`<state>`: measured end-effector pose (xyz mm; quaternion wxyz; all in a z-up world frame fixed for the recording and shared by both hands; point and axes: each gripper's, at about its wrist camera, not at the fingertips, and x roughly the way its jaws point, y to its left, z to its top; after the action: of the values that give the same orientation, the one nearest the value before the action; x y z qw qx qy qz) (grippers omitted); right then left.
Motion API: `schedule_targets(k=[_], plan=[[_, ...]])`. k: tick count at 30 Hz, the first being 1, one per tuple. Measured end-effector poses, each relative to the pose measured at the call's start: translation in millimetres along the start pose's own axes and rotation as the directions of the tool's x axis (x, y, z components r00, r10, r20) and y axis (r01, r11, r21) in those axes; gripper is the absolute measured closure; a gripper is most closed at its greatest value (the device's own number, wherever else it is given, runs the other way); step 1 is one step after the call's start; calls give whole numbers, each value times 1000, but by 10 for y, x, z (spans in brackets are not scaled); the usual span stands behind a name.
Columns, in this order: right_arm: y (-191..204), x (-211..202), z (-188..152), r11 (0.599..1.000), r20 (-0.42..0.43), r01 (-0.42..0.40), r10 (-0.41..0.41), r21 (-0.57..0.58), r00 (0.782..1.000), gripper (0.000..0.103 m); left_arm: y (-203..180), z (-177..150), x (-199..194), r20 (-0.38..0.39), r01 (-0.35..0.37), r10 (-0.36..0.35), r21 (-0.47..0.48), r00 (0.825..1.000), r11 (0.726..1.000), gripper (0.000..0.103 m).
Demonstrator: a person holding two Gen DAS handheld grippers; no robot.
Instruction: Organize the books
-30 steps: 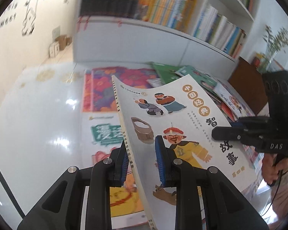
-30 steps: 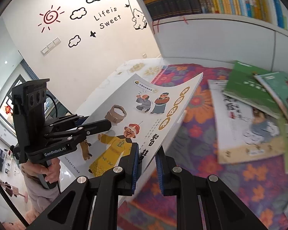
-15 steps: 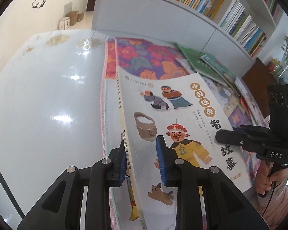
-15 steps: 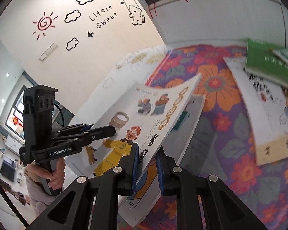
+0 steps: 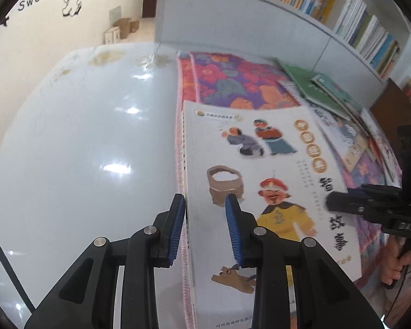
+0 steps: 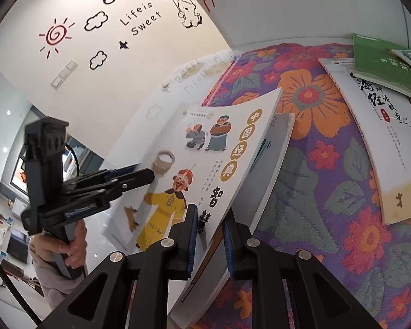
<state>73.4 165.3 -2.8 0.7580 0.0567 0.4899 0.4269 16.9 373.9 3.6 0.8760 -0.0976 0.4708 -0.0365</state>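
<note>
Lowered since the earlier frames: the illustrated storybook (image 5: 260, 192), which was tilted up in the air between both grippers, now lies nearly flat on a stack of books at the edge of the floral cloth (image 5: 233, 82).

- Left gripper (image 5: 205, 230): jaws have just been opening; the book's spine edge sits between the blue pads, which stand apart from it and no longer pinch.
- Right gripper (image 6: 208, 235): clenched on the book's opposite edge, which it holds slightly raised above the book beneath (image 6: 271, 164).
- Beyond the right gripper: a white storybook (image 6: 375, 137) and green books (image 6: 383, 63) lie loose and overlapping on the cloth.
- To the left of the left gripper: bare white tabletop (image 5: 82, 137).
- Farthest: bookshelf (image 5: 342, 8), filled with upright books.

Status, judged: one book is almost placed, with the right grip yet to release; the scattered books beyond remain to be gathered.
</note>
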Motion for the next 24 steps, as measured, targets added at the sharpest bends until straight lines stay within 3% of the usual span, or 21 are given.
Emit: schedule_targets(k=[12,17,24], plan=[[-66,17,-1,999,-3,-6,6,31,1000,85,-25,9,18,5,-12,12,10,1000,1000,73],[42,-11,19,999,-29,48,-48,-4,998,84,-28,7,15,4,-10,10,7,1000,1000,72],[-38,-156,69,990,6,135,-135,36,991,68,-36,7,16,5,-15,15,7,1000,1000,72]])
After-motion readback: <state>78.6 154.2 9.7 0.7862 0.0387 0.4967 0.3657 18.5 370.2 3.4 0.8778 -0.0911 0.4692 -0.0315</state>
